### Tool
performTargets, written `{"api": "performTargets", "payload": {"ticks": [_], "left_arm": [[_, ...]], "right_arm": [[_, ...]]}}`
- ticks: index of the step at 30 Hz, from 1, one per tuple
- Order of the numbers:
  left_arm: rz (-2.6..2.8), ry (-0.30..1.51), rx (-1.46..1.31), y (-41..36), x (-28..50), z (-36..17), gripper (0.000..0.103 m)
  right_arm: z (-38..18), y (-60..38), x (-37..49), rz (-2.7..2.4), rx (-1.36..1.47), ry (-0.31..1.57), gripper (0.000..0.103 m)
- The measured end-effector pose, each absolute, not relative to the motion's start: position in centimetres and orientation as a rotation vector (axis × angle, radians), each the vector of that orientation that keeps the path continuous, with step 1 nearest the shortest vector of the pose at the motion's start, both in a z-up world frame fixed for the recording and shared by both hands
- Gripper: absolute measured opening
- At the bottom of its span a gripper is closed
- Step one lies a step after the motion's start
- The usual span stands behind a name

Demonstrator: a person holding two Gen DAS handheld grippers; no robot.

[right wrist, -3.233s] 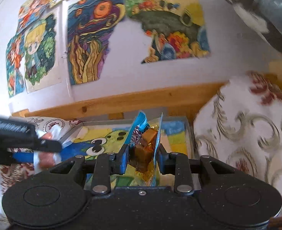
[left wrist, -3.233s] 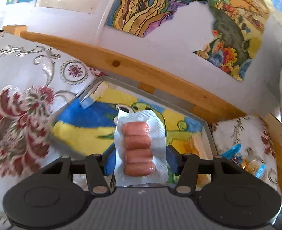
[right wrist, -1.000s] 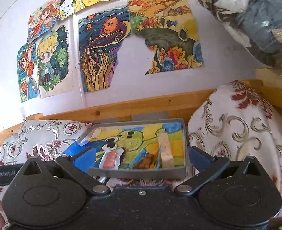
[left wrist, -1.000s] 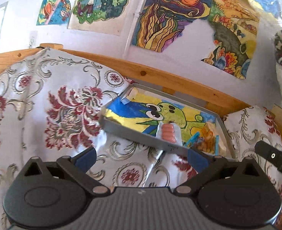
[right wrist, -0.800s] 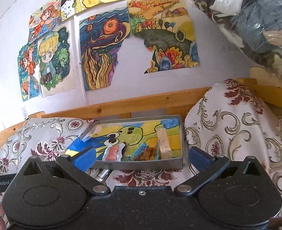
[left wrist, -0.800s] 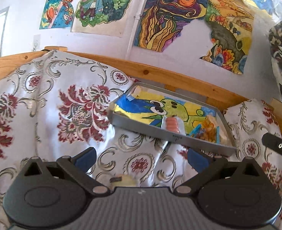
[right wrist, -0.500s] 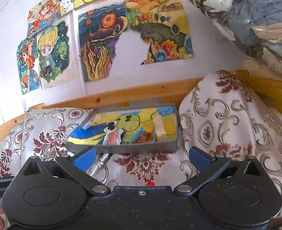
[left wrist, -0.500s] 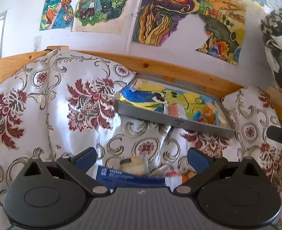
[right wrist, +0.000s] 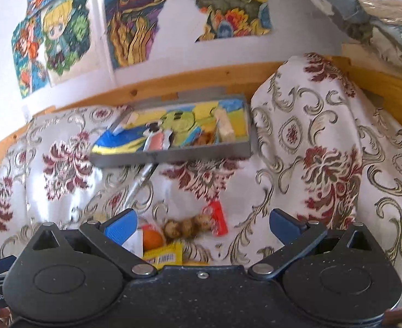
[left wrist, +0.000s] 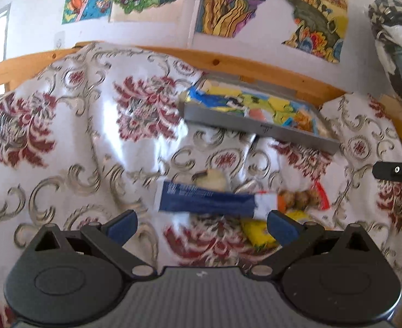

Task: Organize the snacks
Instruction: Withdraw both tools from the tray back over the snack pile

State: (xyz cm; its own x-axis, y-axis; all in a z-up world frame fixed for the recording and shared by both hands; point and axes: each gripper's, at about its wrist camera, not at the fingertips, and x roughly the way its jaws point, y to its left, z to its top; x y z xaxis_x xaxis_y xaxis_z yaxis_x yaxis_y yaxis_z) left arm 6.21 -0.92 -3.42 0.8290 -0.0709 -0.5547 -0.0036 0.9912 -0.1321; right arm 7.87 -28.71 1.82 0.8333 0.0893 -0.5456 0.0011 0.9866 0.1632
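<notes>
Grey and shallow, the tray (right wrist: 173, 156) sits on the flowered cloth (right wrist: 324, 142) close to the wooden rail (right wrist: 201, 78) at the back edge, its floor covered by a bright cartoon picture. Inside it, near the front wall, lies a clear pack of pink sausages (right wrist: 157, 140); to the right of that is a brown snack (right wrist: 205, 138) in a blue-edged wrapper, and beside the right wall a pale wrapped bar (right wrist: 225, 127). A silver stick-shaped packet (right wrist: 142, 181) lies on the cloth with one end just under the tray's front wall. Nearer the cameras a loose heap of snacks rests on the cloth: a long dark blue packet (left wrist: 209, 201), a pale round piece (left wrist: 213, 179) behind it, a clear pack of brown balls with a red end (right wrist: 198, 224), an orange item (right wrist: 153, 239) and a yellow packet (right wrist: 164, 255). The left gripper (left wrist: 201, 224) is spread wide and empty, the blue packet showing just beyond its blue pads. The right gripper (right wrist: 202, 225) is likewise spread wide with nothing between its pads, the orange item and the brown balls lying in the gap's view. The left view is blurred. Coloured drawings (right wrist: 135, 19) hang on the white wall above the rail.
</notes>
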Motion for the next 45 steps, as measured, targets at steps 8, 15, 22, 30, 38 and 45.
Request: {"api": "performTargets", "payload": {"ticks": [8,15,22,30,38,45], "left_arm": [[0.013,0.633,-0.15,0.1,5.8,-4.3,0.103],[0.01,0.636,-0.146,0.0,5.7,-4.2,0.103],[0.007,0.657,-0.139,-0.1,5.9,-4.4,0.103],[-0.013,0.684,-0.135,-0.2,6.6,-4.7,0.103],[-0.065,0.724,-0.081,-1.2,8.5,-5.5,0.103],[-0.115,0.742,-0.043,-2.0,9.7,-6.3,0.103]], "right_arm": [[0.6,-27.1,8.2,0.09,0.125,0.714,0.102],[0.2,-26.1,8.3,0.113,0.089,0.76,0.102],[-0.2,-25.9,8.7,0.127,0.078,0.791,0.102],[-0.4,-25.7,9.2,0.138,0.078,0.821,0.102],[-1.1,-25.6,10.2,0.157,0.09,0.873,0.102],[-1.8,-25.9,11.5,0.185,0.137,0.929,0.102]]}}
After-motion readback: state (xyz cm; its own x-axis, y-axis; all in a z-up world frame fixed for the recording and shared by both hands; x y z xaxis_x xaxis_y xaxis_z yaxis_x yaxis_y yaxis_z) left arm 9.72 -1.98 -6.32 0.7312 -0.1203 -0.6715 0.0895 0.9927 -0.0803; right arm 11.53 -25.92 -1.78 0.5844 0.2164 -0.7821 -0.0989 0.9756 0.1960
